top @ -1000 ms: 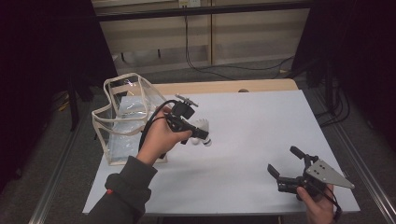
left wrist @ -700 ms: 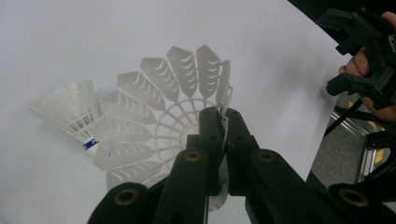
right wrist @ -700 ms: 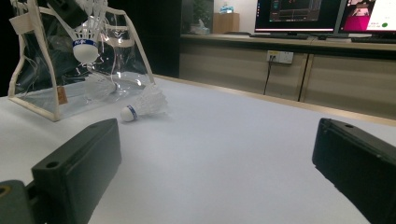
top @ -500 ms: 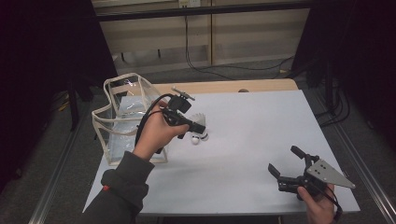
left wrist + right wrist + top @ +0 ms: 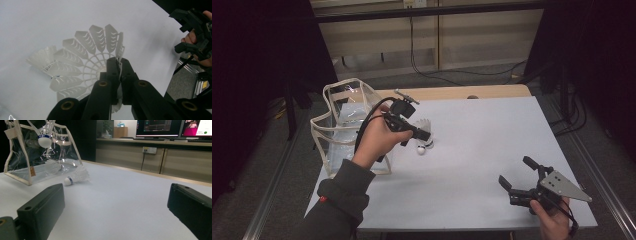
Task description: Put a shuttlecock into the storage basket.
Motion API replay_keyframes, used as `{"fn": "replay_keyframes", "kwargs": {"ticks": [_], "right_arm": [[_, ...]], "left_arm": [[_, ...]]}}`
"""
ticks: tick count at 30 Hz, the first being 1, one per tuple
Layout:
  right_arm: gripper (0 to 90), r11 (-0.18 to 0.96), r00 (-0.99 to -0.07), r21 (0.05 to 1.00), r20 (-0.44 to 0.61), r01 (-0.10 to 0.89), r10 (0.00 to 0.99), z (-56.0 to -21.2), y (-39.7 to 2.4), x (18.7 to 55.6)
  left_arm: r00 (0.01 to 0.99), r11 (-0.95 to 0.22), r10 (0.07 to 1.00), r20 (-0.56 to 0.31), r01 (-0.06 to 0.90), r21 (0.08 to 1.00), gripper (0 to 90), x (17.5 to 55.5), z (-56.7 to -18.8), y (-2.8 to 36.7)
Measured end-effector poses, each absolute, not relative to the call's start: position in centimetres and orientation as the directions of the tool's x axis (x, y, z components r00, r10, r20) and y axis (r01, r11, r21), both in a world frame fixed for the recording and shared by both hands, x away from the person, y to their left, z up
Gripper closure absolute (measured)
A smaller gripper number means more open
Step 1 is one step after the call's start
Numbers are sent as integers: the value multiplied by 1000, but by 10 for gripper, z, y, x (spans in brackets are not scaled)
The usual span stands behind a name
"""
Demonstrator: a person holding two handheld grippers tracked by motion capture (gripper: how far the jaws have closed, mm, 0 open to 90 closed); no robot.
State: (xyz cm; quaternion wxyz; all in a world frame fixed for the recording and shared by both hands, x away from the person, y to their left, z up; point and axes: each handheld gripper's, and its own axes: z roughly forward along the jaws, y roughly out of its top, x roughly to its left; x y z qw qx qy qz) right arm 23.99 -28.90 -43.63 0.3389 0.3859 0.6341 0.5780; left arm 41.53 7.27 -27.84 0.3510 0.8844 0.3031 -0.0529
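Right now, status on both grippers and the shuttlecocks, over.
Left gripper shut on held shuttlecock, lifted beside clear bag. Right gripper open, idle. Second shuttlecock lies on table. Nothing in the way.

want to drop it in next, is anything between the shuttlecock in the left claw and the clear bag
Nothing visible. The left claw is shut on the skirt of the held shuttlecock, lifted beside the clear bag. The bag's top is open. A second shuttlecock lies on the table, below the path.
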Motion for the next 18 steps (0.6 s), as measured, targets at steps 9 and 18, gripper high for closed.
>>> {"fn": "replay_keyframes", "kwargs": {"ticks": [9, 18], "right_arm": [[13, 31, -473, 995, 19, 97, 881, -436, -289, 240], [13, 31, -472, 995, 17, 95, 881, -436, -289, 240]], "left_arm": [[802, -561, 513, -307, 584, 587, 884, 419, -272, 77], [797, -559, 528, -292, 586, 587, 885, 423, -264, 82]]}}
